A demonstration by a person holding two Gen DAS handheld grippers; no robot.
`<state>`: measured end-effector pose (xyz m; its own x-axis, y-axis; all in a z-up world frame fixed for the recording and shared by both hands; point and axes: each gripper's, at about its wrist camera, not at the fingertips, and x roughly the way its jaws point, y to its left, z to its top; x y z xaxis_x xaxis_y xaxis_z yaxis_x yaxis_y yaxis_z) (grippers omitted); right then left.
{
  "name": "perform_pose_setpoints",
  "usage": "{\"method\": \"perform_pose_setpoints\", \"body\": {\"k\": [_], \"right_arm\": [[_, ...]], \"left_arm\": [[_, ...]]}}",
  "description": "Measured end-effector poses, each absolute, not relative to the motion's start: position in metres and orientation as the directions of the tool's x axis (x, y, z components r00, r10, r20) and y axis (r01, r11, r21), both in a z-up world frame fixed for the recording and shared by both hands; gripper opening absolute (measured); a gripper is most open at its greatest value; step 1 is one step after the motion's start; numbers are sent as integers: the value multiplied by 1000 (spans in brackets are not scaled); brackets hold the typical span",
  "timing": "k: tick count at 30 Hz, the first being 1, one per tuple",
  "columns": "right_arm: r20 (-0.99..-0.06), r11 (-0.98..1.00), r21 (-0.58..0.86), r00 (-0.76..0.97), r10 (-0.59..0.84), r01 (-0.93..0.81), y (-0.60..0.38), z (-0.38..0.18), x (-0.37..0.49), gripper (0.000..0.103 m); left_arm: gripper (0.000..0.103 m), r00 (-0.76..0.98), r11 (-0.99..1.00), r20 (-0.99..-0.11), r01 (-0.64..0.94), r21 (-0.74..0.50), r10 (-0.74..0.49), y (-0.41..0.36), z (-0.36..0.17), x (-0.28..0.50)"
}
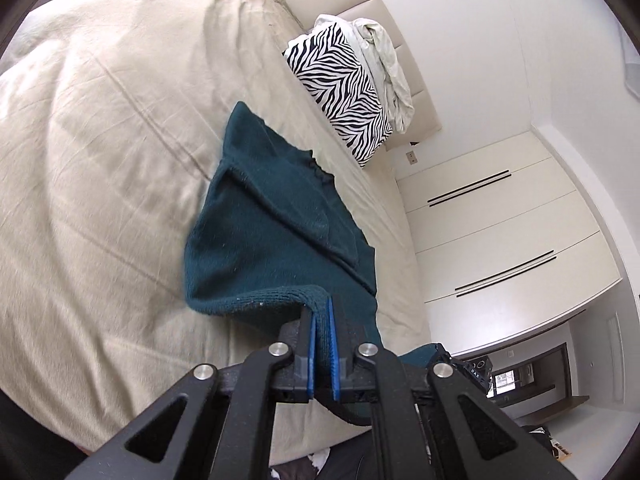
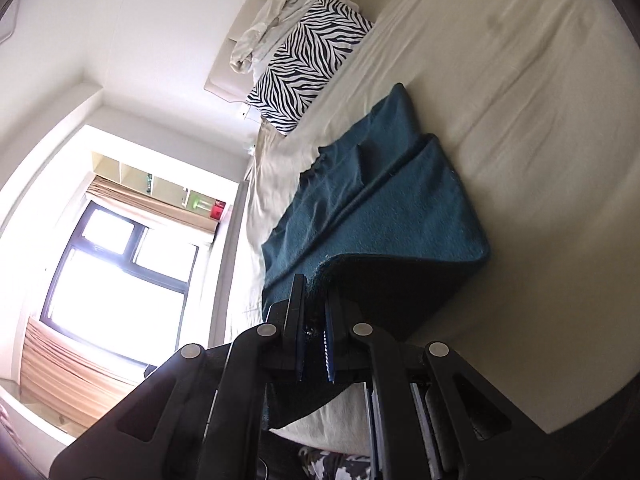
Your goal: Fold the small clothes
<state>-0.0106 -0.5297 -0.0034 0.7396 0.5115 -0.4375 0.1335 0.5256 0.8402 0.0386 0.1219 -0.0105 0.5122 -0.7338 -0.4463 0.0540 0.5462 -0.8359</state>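
A: Where does the dark teal knitted garment (image 1: pixel 276 224) lie?

B: It lies spread on the cream bed sheet (image 1: pixel 100 152), with its near hem lifted off the bed. The left tongs (image 1: pixel 319 312) are clenched on one end of that ribbed hem, the blue pads (image 1: pixel 332 344) pressed together with the knit pinched between them.

A: And the other side?

B: The right tongs (image 2: pixel 316 296) are likewise clamped on the garment's near edge, the fabric caught between the closed jaws. From there the cloth hangs in a fold, with a dark shadowed hollow under it.

A: What else is around it?

B: Past the garment, at the head of the bed, stands a black-and-white zebra-striped pillow (image 1: pixel 340 92). A crumpled white cloth (image 1: pixel 384 60) lies heaped beside it, against the padded cream headboard (image 1: pixel 404 32). Neither touches the garment; bare sheet lies between.

A: And farther off?

B: In the left view, white wardrobe doors with dark slot handles (image 1: pixel 492 216) stand beyond the bed. In the right view, a bright dark-framed window (image 2: pixel 116 268) fills the wall, with open white shelves (image 2: pixel 160 184) above it.

A: Does anything lie on the garment?

B: One flap of it is folded over the rest; nothing else rests on it.
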Motion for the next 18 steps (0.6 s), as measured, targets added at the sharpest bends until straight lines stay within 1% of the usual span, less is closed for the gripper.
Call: {"method": "perform_pose_setpoints", "body": {"k": [8,11,18], "right_arm": [[-401,535,838,791,462,113,-542,17,78,7],[-390,540,834,814,431,114,-548,19,112,7],[-419,541,823,829,369,175,-565,-4,190,7]], "left_arm": [[6,543,480,-406,-5,-877,-735,126,-16,115],[6,555,482,-413,-23,-876,-722,123,-19,146],[6,559,485,-432,-61,-872,-708,116,-31,220]]}}
